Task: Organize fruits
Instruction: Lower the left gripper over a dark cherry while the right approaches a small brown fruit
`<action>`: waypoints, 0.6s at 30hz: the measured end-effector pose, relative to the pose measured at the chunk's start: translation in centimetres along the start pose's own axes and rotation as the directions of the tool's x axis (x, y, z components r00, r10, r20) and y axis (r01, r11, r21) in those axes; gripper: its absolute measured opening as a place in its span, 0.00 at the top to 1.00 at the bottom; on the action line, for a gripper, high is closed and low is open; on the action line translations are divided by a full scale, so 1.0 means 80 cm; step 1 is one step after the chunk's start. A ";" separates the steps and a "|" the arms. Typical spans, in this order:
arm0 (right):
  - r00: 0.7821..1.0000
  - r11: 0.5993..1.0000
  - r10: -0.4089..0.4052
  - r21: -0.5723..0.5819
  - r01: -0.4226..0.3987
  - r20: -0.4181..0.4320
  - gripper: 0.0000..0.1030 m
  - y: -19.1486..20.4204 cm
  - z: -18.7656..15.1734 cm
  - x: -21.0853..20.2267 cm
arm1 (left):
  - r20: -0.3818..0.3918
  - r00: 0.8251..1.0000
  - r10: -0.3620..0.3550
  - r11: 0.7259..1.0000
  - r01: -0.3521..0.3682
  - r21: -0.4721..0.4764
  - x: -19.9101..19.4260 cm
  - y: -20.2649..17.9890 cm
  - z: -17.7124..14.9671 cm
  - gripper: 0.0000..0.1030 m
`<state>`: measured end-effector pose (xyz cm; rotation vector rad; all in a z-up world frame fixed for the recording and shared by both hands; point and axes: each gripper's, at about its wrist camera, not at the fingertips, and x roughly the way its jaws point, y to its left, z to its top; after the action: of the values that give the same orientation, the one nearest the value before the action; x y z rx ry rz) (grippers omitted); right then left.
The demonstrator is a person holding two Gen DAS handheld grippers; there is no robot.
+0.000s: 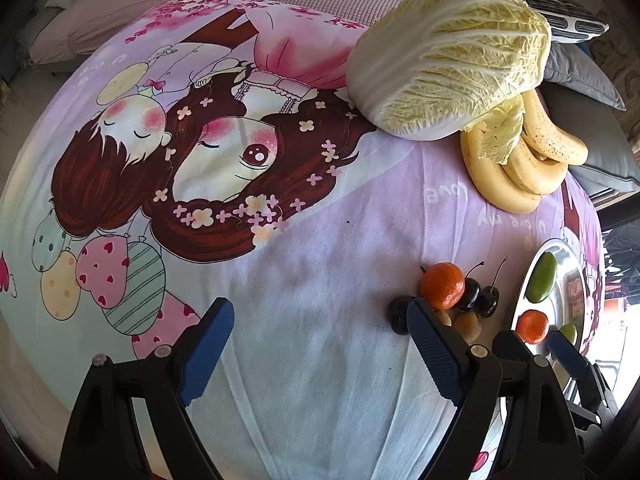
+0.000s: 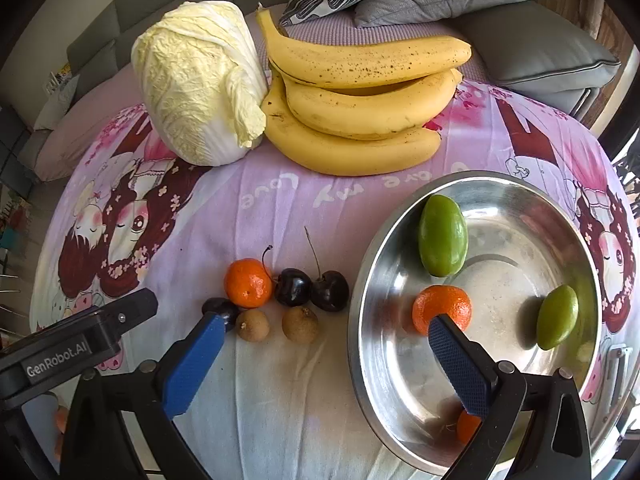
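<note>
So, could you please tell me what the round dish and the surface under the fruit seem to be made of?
The dish looks like polished metal, probably stainless steel: silvery, and it mirrors the fruit inside. The cover under the fruit looks like soft matte printed fabric, judging by its creases and cartoon pattern.

- The bedsheet [image 2: 280,200] is showing lilac and pale blue, printed with pink-cheeked cartoon girls with dark red hair.
- The cabbage [image 2: 196,92] is looking pale yellow and white.
- The bananas [image 2: 360,116] are showing yellow with brown speckles.
- The metal bowl [image 2: 368,280] is gleaming silver, holding two green fruits [image 2: 443,235] and an orange mandarin [image 2: 442,305].
- The cherries [image 2: 312,290] are glistening near-black.
- The longans [image 2: 300,324] are looking dull brown.
- The right tool [image 2: 332,352] is showing blue pads on black arms.
</note>
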<state>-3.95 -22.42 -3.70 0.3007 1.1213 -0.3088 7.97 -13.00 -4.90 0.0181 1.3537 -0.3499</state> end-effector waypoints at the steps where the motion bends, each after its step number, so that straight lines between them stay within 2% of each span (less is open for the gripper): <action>1: 1.000 1.000 0.010 -0.001 -0.010 0.000 0.00 0.000 0.001 0.000 | -0.005 1.000 -0.008 1.000 0.008 -0.008 0.001 0.001 0.001 0.14; 8: 0.998 0.998 0.059 -0.009 -0.059 0.010 0.00 0.000 0.005 0.002 | -0.024 0.998 -0.060 0.998 0.059 -0.027 0.011 0.005 0.006 0.14; 13: 0.997 0.997 0.082 -0.018 -0.082 0.004 0.00 -0.001 0.004 0.007 | 0.007 0.999 -0.042 0.999 0.042 -0.018 0.015 0.005 0.008 0.14; 18: 0.997 0.995 0.081 -0.057 -0.079 0.022 0.00 0.005 0.004 0.005 | 0.012 0.994 -0.105 0.994 0.104 0.008 0.018 -0.001 0.009 0.13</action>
<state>-3.41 -22.20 -3.92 0.2904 1.0892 -0.2092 8.89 -13.59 -6.08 -0.0493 1.3436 -0.4422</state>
